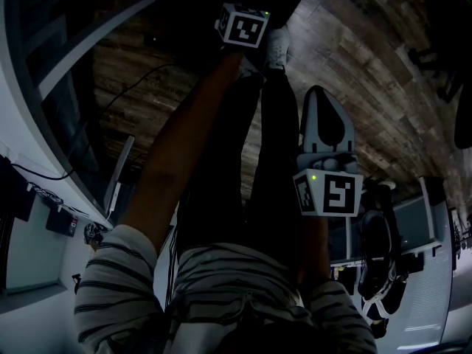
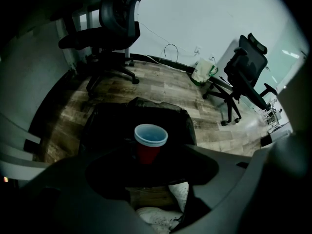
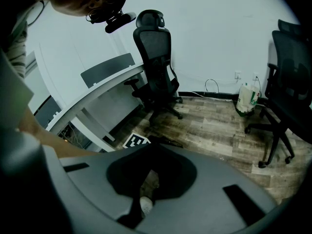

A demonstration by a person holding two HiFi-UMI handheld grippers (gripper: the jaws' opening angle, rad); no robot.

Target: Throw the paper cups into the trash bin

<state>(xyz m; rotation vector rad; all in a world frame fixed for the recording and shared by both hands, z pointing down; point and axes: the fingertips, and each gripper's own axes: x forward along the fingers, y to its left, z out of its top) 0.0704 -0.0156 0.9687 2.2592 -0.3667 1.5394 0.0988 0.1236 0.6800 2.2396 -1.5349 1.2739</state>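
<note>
Close to the body, lower right of the head view, right tool hangs idle; its tips look pressed together with nothing between them, only floor and a shoe visible past it. Further out, upper centre, left tool is extended at arm's length and pinches the red paper cup low on its wall, cup upright, blue-lined mouth up. Directly behind and below the cup sits the black-bagged trash bin, with wood floor and office chairs beyond. Judged step: carry complete, release pending. Next move needs the cup centred over the bin mouth, then the left tool spread to drop it.
</note>
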